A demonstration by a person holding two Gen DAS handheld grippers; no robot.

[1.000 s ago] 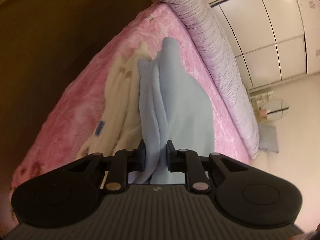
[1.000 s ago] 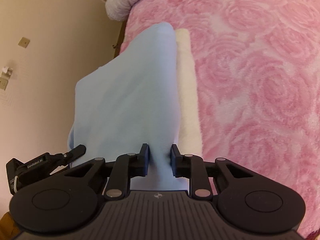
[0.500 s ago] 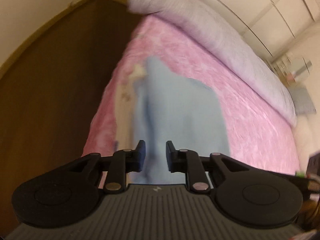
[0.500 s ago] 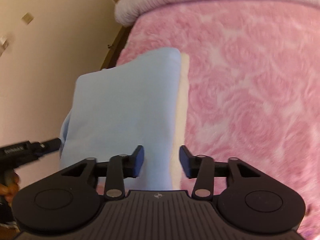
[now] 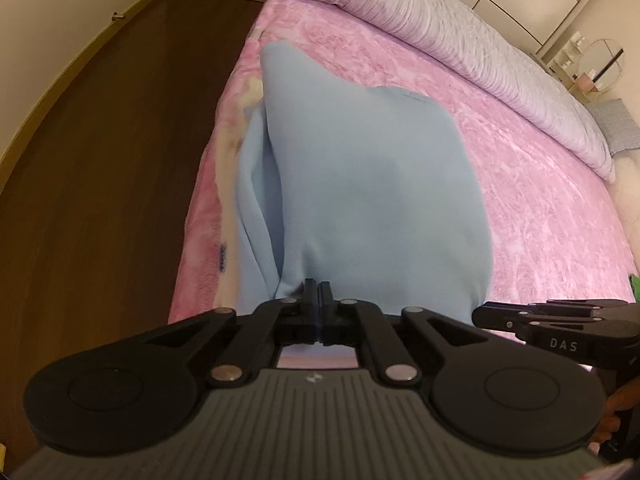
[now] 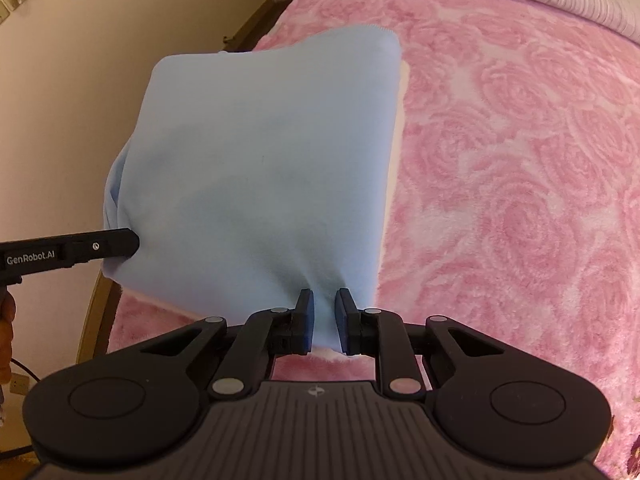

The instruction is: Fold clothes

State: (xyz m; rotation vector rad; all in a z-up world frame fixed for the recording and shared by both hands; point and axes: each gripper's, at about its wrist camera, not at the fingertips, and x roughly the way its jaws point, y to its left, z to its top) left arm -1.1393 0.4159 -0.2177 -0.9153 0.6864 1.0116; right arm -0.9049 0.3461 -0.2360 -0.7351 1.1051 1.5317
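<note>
A light blue garment (image 5: 360, 184) lies folded on the pink bed blanket (image 5: 540, 208), over a cream garment (image 5: 232, 136) near the bed's left edge. My left gripper (image 5: 318, 292) is shut on the near left edge of the blue garment. My right gripper (image 6: 323, 302) is shut on the near right edge of the blue garment (image 6: 260, 160), with fabric bunched between the pads. The left gripper also shows in the right wrist view (image 6: 120, 244), and the right gripper in the left wrist view (image 5: 492, 314).
A lilac quilt (image 5: 460, 36) is rolled along the far side of the bed. Dark wood floor (image 5: 100, 160) lies left of the bed. A beige wall (image 6: 100, 40) stands close to the bed. White wardrobes and a small shelf (image 5: 580, 60) stand far right.
Both grippers had opened half a second ago. Now both have closed again on the near edge of the blue garment, which lies spread flatter and wider on the bed.
</note>
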